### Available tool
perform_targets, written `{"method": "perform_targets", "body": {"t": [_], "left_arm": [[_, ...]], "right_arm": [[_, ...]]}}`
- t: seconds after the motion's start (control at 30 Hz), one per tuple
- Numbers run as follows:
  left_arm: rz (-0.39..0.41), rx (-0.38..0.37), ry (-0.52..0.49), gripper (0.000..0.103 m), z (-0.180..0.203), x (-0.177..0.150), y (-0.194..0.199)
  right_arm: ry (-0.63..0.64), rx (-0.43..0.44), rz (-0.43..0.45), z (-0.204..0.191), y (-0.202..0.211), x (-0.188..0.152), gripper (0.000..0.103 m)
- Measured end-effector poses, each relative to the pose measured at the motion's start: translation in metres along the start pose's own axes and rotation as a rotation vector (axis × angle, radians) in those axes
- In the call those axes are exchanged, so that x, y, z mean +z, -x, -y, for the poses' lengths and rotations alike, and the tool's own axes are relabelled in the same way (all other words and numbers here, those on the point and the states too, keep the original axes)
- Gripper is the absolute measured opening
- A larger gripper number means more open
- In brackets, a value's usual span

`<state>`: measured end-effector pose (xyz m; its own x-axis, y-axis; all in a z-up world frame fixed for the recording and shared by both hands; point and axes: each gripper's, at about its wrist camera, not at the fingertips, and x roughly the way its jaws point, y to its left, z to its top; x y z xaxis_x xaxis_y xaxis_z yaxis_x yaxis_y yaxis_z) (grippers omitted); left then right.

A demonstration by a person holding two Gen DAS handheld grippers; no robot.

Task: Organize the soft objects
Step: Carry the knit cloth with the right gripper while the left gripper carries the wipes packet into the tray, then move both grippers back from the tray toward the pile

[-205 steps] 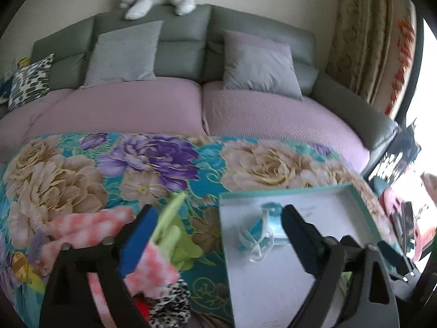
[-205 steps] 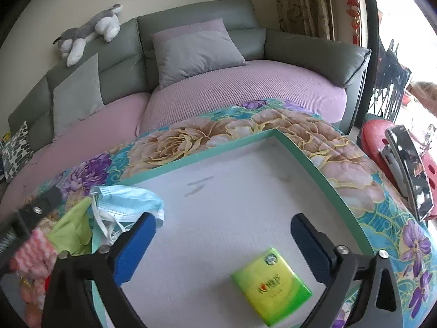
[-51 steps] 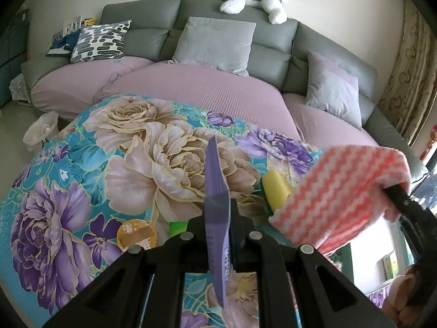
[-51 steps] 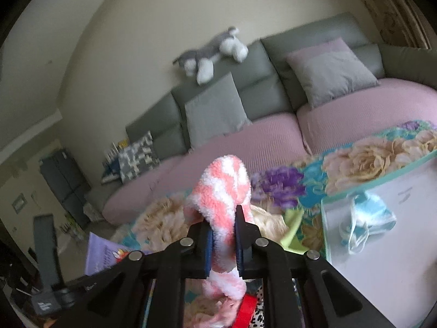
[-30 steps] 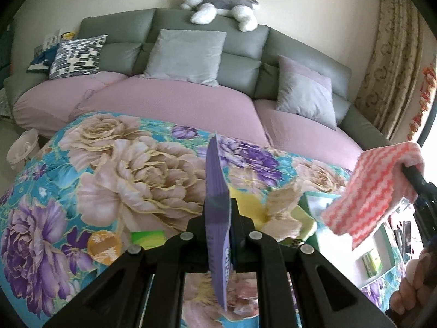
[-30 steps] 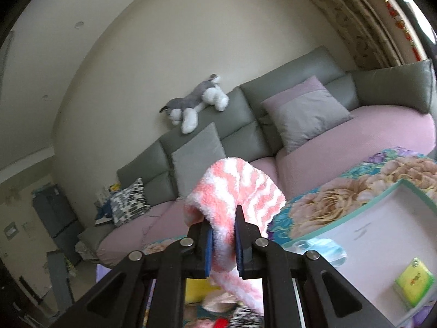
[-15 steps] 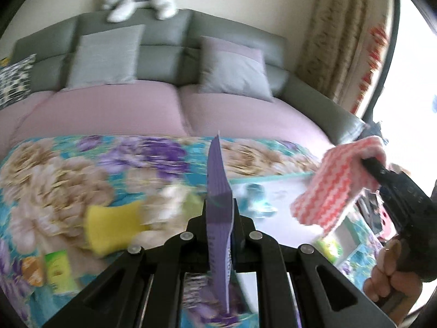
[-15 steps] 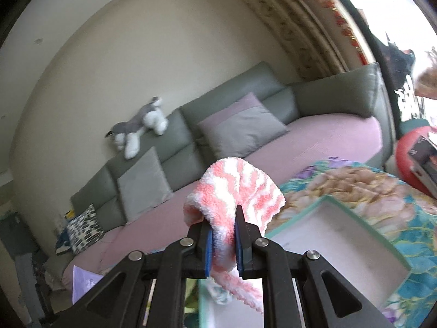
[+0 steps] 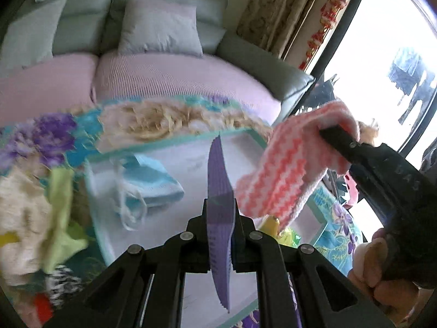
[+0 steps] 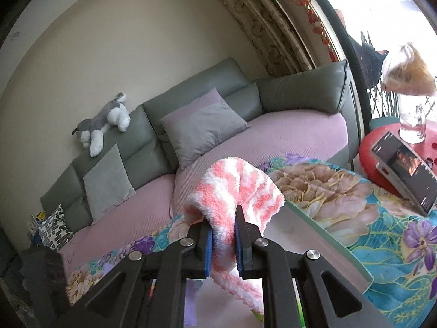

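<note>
Mask [image 9: 147, 180], perhaps, in tray [image 9: 174, 139] beneath clamped cloth [image 9: 286, 169].

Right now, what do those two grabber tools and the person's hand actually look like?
Both are black plastic, with angular struts joined by silver rivets. The right gripper has blue pads inside its fingers; the left gripper looks alike. The right one's body carries faint raised lettering, and a bare hand, no sleeve visible, grips its handle.
</note>
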<state>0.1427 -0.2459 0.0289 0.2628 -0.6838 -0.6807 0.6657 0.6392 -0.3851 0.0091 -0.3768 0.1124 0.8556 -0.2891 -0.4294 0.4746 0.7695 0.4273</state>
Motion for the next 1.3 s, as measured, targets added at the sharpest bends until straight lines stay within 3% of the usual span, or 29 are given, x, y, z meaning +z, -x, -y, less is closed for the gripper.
{"method": "perform_targets", "body": {"t": [0.23, 0.53, 0.67, 0.8, 0.87, 0.97, 1.1, 1.17, 1.3], "left_arm": [[-0.091, 0.024, 0.053, 0.01, -0.014, -0.015, -0.032], [-0.103, 0.085, 0.069, 0.013, -0.024, -0.02, -0.03], [-0.111, 0.166, 0.045, 0.036, -0.024, -0.02, -0.025], [-0.112, 0.229, 0.008, 0.045, -0.022, -0.02, -0.016], [-0.111, 0.25, 0.0, 0.055, -0.022, -0.019, -0.011], [-0.107, 0.288, -0.015, 0.058, -0.02, -0.018, -0.001], [-0.089, 0.319, -0.015, 0.061, -0.021, -0.016, 0.014], [-0.073, 0.329, -0.006, 0.061, -0.022, -0.014, 0.024], [-0.018, 0.364, 0.024, 0.062, -0.029, -0.012, 0.047]], "right_arm": [[0.021, -0.046, -0.111, 0.003, -0.029, -0.019, 0.014], [0.053, -0.121, -0.279, 0.008, -0.065, -0.043, 0.014], [0.07, -0.14, -0.306, 0.005, -0.067, -0.045, 0.017], [0.075, -0.149, -0.32, 0.003, -0.067, -0.044, 0.018], [0.078, -0.153, -0.331, 0.001, -0.067, -0.044, 0.018], [0.092, -0.165, -0.331, -0.001, -0.065, -0.041, 0.02], [0.106, -0.169, -0.33, -0.005, -0.061, -0.039, 0.035], [0.112, -0.168, -0.322, -0.007, -0.059, -0.038, 0.051], [0.128, -0.162, -0.302, -0.013, -0.053, -0.034, 0.055]]}}
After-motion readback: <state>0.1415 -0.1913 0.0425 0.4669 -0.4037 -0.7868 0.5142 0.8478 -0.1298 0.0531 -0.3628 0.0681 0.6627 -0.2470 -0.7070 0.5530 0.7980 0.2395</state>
